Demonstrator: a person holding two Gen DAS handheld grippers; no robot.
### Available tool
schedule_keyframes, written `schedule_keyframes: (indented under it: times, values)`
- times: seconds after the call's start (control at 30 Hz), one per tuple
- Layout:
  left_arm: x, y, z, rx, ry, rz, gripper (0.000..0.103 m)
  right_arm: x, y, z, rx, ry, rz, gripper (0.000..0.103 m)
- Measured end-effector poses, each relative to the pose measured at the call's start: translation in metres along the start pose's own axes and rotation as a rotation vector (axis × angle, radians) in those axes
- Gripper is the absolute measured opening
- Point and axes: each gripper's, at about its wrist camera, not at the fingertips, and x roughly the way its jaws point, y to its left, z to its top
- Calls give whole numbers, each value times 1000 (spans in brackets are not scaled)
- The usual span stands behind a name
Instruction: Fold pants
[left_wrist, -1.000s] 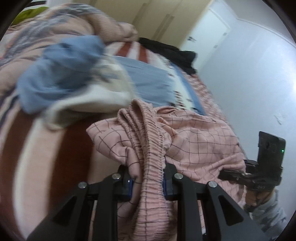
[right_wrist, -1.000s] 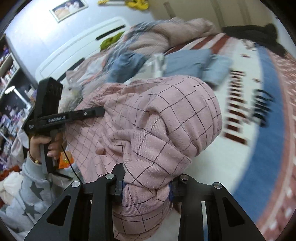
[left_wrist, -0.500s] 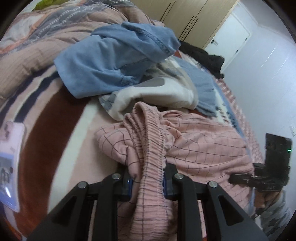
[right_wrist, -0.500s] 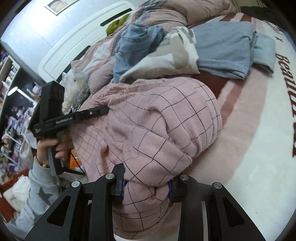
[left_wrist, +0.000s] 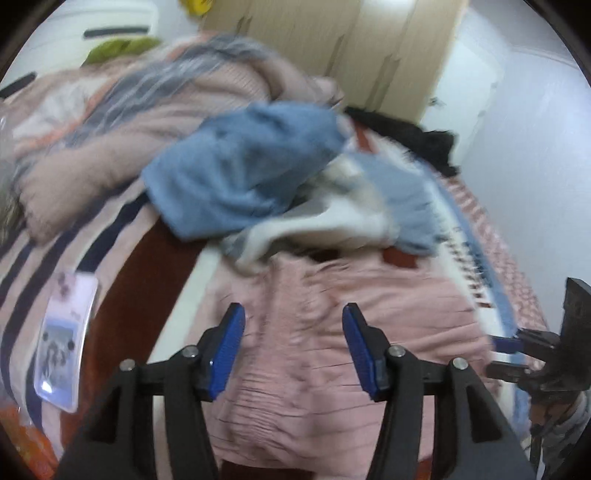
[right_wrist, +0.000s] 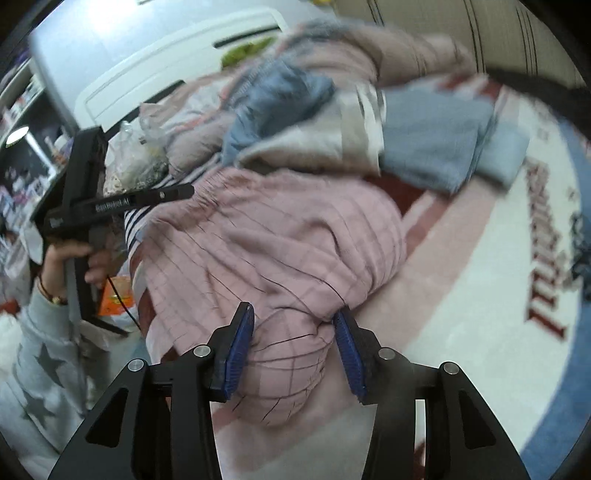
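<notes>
Letting go of the pink pants (left_wrist: 332, 332) on the bed (right_wrist: 461, 332).
Both my grippers, left (left_wrist: 293, 341) and right (right_wrist: 293, 350), have just been opening; jaws apart, cloth lying loose between, fold set down at lower centre.

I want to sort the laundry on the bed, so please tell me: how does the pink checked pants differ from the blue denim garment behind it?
The pink pants have thin dark grid lines; the blue denim garment is plain. The pink pants lie at the near edge of the bed, between the pads of both tools; the blue denim garment sits farther back, on a white and grey cloth. Both are crumpled, not yet folded flat.
</notes>
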Motion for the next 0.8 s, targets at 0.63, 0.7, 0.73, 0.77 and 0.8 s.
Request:
schedule_keyframes:
  times: [0.63,0.7,0.73,0.77,0.8]
  values:
    - [45,-2,-44,135,88,-57,51,28,38,-37,-281,31,-61,57]
    - [43,-2,-43,126,84,-55,51,32,39,-37,-294,31,-75,59]
    - [40,-4,-43,118,80,-50,51,31,38,-37,-288,25,-75,59]
    - [38,-7,-43,117,76,-41,52,30,39,-38,-286,19,-78,59]
    - [37,-10,-43,122,73,-29,53,27,40,-38,-287,11,-81,58]
